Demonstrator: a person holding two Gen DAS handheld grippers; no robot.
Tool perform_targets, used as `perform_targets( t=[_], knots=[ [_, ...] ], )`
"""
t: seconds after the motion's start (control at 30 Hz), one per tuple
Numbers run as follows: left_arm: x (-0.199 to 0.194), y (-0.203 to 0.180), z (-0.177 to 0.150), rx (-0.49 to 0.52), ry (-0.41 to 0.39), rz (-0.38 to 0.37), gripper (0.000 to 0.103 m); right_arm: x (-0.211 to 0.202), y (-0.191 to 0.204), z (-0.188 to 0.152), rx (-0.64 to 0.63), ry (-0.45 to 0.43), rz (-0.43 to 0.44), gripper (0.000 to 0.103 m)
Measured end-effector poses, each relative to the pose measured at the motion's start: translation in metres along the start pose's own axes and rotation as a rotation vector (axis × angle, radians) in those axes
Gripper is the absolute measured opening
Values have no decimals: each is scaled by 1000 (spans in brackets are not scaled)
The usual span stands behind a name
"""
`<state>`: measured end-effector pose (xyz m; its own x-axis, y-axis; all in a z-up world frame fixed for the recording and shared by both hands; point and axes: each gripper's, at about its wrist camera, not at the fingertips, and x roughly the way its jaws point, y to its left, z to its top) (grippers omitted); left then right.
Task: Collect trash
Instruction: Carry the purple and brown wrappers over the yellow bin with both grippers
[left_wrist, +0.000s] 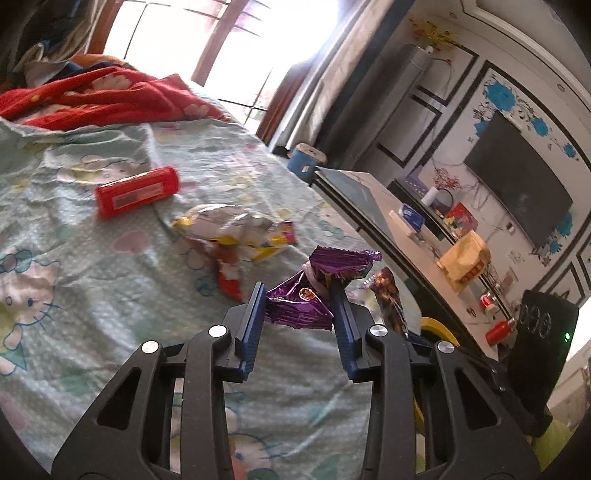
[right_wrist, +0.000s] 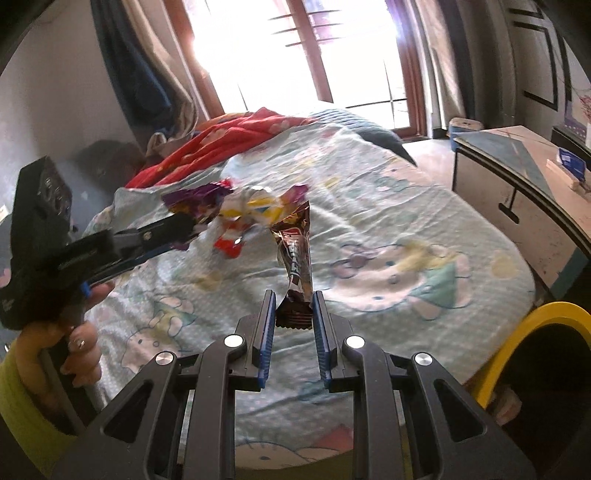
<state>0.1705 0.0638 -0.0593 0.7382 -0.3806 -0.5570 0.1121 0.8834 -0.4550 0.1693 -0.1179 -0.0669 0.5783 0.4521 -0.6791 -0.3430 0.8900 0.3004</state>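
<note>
Two items of trash are held clear of the bed sheet (left_wrist: 110, 258). A crumpled purple wrapper (left_wrist: 303, 299) is pinched between the jaws of the left gripper (left_wrist: 298, 295), which are closed against its sides. A brown wrapper (right_wrist: 295, 269) is clamped by its lower end between the jaws of the right gripper (right_wrist: 293, 306) and stands upright above them. In the left wrist view the brown wrapper is seen just beside the purple wrapper.

A yellow-rimmed bin (right_wrist: 546, 314) is visible beside the bed, at the lower right of the right wrist view. Neither held item is yet inside it; its contents cannot be seen.

Remaining on the sheet are a yellow-and-white snack bag (left_wrist: 236, 229), a small red wrapper (left_wrist: 231, 277) just beside it, and a red box (left_wrist: 136, 192) further away. Whether the red box counts as trash cannot be told.

The task is judged to be partly done: two pieces are picked up and await deposit, and at least two pieces are left to collect.
</note>
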Motion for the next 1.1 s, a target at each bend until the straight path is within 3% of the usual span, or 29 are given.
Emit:
perform_targets(
  t=[1.1],
  knots=[
    [14,-113,-48,245,68,-126,27,-79,-97,-19,127,-88,-186,19]
  ],
)
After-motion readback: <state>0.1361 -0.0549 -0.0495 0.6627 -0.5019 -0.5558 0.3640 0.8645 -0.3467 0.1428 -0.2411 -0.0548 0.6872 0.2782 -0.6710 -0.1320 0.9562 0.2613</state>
